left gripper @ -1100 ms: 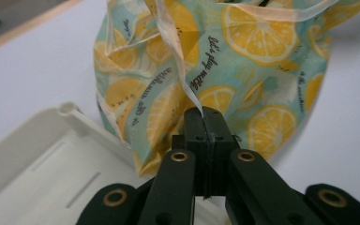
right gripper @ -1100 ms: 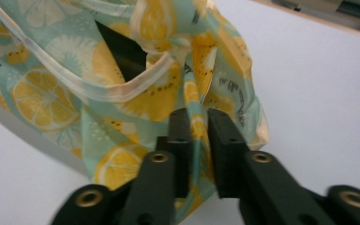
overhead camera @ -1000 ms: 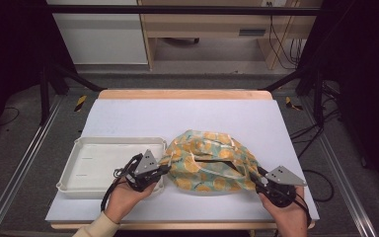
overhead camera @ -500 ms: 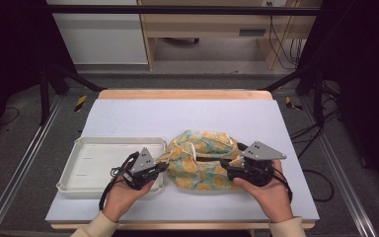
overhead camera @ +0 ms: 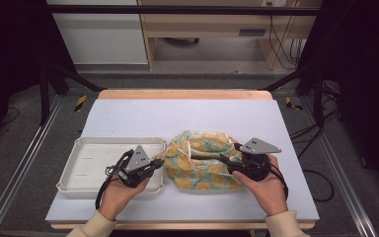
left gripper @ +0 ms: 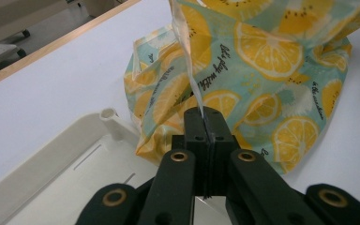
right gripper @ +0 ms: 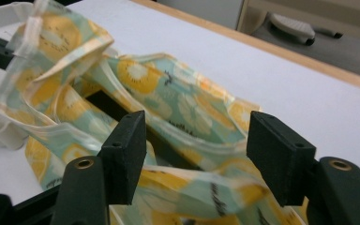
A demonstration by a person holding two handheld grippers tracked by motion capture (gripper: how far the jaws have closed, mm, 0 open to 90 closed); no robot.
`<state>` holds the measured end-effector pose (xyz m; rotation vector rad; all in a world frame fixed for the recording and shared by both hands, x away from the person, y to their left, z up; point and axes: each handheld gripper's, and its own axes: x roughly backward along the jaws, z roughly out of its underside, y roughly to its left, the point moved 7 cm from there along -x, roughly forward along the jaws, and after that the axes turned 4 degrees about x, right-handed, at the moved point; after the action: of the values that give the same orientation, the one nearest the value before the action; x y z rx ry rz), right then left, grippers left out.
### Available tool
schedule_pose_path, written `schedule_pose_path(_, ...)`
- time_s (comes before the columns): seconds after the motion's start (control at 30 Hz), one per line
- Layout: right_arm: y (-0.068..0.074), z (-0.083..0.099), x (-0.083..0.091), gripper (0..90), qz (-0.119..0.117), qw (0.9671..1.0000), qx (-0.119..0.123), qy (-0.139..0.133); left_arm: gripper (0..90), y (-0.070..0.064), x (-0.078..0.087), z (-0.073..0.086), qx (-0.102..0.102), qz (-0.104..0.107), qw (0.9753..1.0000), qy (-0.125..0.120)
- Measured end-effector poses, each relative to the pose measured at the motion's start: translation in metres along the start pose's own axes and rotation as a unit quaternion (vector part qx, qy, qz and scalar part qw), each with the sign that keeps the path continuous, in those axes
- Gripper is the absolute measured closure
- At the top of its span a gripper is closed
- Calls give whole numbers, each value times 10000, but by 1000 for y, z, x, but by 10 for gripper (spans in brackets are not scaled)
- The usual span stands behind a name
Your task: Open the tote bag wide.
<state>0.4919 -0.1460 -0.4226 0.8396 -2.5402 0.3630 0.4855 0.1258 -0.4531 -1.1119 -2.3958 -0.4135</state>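
A lemon-print bag (overhead camera: pixel 201 158) in teal and yellow lies crumpled on the white table (overhead camera: pixel 192 118), just right of a white tray (overhead camera: pixel 94 153). My left gripper (overhead camera: pixel 157 162) is shut on the bag's left edge; in the left gripper view the jaws (left gripper: pixel 205 123) pinch a thin translucent rim of the bag (left gripper: pixel 262 56). At the bag's right side my right gripper (overhead camera: pixel 229 158) is open. In the right gripper view its jaws (right gripper: pixel 194 154) stand wide apart around the bag's open mouth (right gripper: pixel 168 117), touching nothing that I can see.
The white tray holds nothing and sits at the table's front left, its right rim against the bag. A wooden strip (overhead camera: pixel 182 94) marks the table's far edge. Black frame legs (overhead camera: pixel 54 79) and cables (overhead camera: pixel 321 128) stand on the floor beyond.
My right gripper has swung from the bag's right corner up and left toward the bag's mouth, and its jaws have let go. The bag is more bunched. My left gripper held still.
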Motion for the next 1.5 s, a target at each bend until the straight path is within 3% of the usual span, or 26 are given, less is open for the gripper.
schedule_pose_path(0.1, 4, 7, 2, 352, -225, 9997, -6, -21, 900, 1, 0, 0, 15, -1, 10000, 1)
schedule_pose_path(0.23, 12, 9, 6, 338, -341, 9994, 12, -83, 900, 2, 0, -1, 45, -12, 10000, -23)
schedule_pose_path(0.47, 35, 29, -6, 336, -566, 9972, 340, 350, 900, 4, 2, -7, 91, -83, 9998, -180)
schedule_pose_path(0.8, 43, 55, -5, 315, -501, 9957, 462, 628, 900, 14, 9, -12, 207, -245, 9986, -415)
schedule_pose_path(1.07, 40, 78, -3, 311, -331, 9960, 335, 764, 900, 21, 14, -15, 304, -331, 9973, -573)
schedule_pose_path(1.3, 42, 61, 11, 304, -341, 9976, 373, 481, 900, 21, 13, -12, 277, -263, 9979, -529)
schedule_pose_path(1.33, 41, 47, 19, 318, -283, 9982, 424, 302, 899, 20, 13, -12, 274, -240, 9979, -535)
schedule_pose_path(1.37, 41, 47, 19, 318, -283, 9982, 424, 302, 899, 20, 13, -12, 274, -215, 9979, -537)
schedule_pose_path(1.5, 30, 17, 25, 362, -125, 9992, 371, 88, 898, 19, 13, -12, 239, -180, 9982, -523)
